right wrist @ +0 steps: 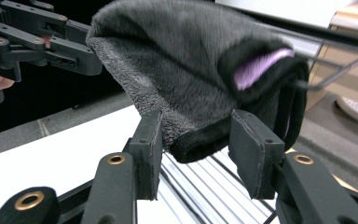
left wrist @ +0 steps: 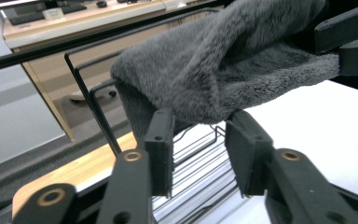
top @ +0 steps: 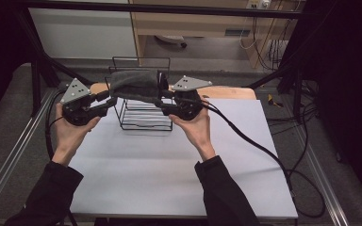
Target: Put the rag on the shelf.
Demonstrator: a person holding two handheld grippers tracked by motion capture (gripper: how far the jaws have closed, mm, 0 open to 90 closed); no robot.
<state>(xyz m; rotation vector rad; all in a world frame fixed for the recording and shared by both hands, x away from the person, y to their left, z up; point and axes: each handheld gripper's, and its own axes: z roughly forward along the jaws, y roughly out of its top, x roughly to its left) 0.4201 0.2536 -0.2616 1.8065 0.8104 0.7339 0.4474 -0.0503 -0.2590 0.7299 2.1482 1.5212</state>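
Observation:
A dark grey fluffy towel (top: 134,84) lies draped over the top of a black wire rack (top: 146,117) at the table's far middle. My left gripper (top: 104,101) is at the towel's left end and my right gripper (top: 162,101) at its right end. In the left gripper view the towel (left wrist: 223,56) sags between the tips of my left gripper (left wrist: 198,121), whose jaws stand apart. In the right gripper view the towel's hem (right wrist: 196,140) hangs between the separated jaws of my right gripper (right wrist: 196,123), and a purple tag (right wrist: 256,65) shows in a fold.
The rack stands on a white table (top: 169,165) with a wooden strip (top: 231,92) along its far edge. Black cables (top: 264,150) trail off the table's right side. Dark frame bars (top: 160,8) cross above and behind the rack.

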